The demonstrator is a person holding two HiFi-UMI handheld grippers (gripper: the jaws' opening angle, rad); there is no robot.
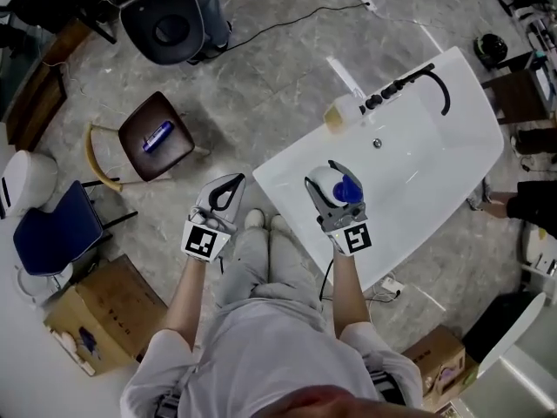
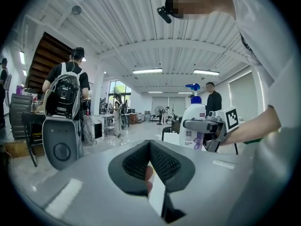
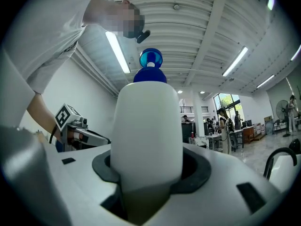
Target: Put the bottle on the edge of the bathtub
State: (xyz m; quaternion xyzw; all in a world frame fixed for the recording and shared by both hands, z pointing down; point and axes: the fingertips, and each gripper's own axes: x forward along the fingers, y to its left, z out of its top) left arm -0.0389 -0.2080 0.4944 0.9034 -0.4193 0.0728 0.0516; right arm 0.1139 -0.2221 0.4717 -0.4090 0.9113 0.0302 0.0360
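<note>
My right gripper [image 1: 332,192] is shut on a white pump bottle [image 1: 329,184] with a blue pump head [image 1: 349,189], held above the near left part of the white bathtub [image 1: 452,111]. In the right gripper view the bottle [image 3: 148,131] stands upright between the jaws, its blue top [image 3: 150,60] above. My left gripper [image 1: 224,192] hangs over the floor left of the tub, jaws shut with nothing between them. From the left gripper view [image 2: 150,160] the bottle [image 2: 194,126] shows to the right in the other gripper.
A black faucet and hose [image 1: 416,84] sit on the tub's far rim. A brown chair [image 1: 157,136] holds a blue item [image 1: 157,135]. Cardboard boxes [image 1: 103,313] lie at the lower left, a black device [image 1: 168,20] at the top. A bystander's foot [image 1: 492,204] shows right.
</note>
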